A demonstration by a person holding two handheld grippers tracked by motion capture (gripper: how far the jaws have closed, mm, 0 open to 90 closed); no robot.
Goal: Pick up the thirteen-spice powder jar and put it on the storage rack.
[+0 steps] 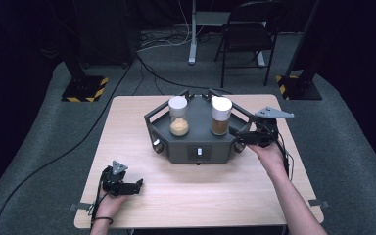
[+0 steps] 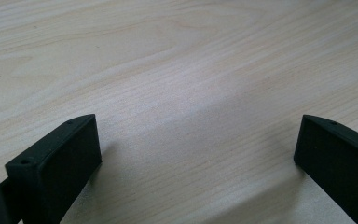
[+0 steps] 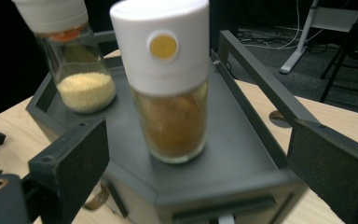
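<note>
Two glass jars with white caps stand upright on a dark grey six-sided stand (image 1: 196, 147) at the table's middle back. The left jar (image 1: 178, 117) holds pale yellow grains. The right jar (image 1: 221, 116) holds brown powder. My right gripper (image 1: 236, 134) is at the stand's right side, pointing left toward the brown jar (image 3: 170, 116), which stands a little beyond its open jaws, untouched. The yellow-grain jar (image 3: 86, 88) is farther back on the stand (image 3: 247, 149). My left gripper (image 1: 137, 186) rests open near the table's front left, over bare wood (image 2: 198, 135).
The wooden table (image 1: 186, 196) has free surface in front of the stand. On the floor beyond are a folding chair (image 1: 247, 34), a desk leg (image 1: 193, 34), cables (image 1: 147, 73) and two posts with yellow-black striped bases (image 1: 85, 88).
</note>
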